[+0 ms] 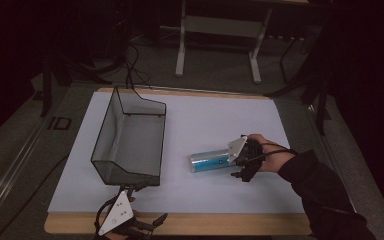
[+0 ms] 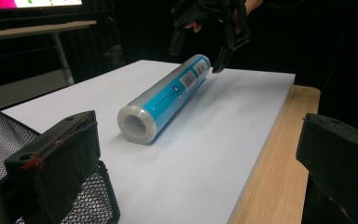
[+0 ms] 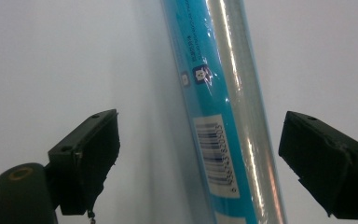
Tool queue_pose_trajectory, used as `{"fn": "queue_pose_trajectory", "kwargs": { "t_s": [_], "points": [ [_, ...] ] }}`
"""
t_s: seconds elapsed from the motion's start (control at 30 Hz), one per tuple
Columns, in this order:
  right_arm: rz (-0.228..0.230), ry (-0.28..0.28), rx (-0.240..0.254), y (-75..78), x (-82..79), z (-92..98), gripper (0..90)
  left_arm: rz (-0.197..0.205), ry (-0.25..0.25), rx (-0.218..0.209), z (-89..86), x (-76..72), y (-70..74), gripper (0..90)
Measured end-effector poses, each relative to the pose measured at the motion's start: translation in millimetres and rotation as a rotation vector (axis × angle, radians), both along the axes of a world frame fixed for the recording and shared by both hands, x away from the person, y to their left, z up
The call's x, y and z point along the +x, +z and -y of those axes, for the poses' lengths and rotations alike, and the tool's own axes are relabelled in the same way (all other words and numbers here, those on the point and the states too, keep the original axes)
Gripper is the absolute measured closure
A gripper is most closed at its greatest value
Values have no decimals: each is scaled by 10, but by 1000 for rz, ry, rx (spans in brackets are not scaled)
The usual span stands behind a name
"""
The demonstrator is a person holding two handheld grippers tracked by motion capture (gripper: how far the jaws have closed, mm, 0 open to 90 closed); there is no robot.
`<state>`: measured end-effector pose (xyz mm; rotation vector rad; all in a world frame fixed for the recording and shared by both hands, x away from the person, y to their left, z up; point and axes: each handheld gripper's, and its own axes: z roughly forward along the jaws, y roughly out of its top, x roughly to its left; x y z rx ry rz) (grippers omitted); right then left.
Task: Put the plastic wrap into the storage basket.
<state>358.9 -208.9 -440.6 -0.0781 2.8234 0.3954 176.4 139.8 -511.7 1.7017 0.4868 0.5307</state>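
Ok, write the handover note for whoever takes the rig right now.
Right gripper: open, jaws either side of the blue roll, not yet closed on it.
Left gripper: open, holding nothing, at the near end of the wire basket.
The roll lies flat on the white board, right of the basket, which holds nothing.
Done: approach. Left: grasp the roll, probably move it to the basket.

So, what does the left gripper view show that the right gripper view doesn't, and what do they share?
Left gripper view alone: the roll's open end, a corner of the black mesh basket, the table's wooden edge, and the right gripper hovering open over the roll's far end. Right gripper view alone: a close look at the barcode label, with its jaws apart either side of the roll. Both share: the blue roll of film lying on the white surface.
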Motion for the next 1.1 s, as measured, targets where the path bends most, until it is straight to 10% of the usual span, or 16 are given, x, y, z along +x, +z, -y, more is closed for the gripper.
{"fn": "queue_pose_trajectory", "kwargs": {
  "t_s": [0.33, 1.1],
  "points": [
    [-34, 17, -73, -220, 162, -135, 134, -7, -5, 3, -2, 2, -8, 1],
    [89, 87, -203, -596, 397, -301, 307, -13, -8, 9, 3, 9, -22, 1]
  ]
}}
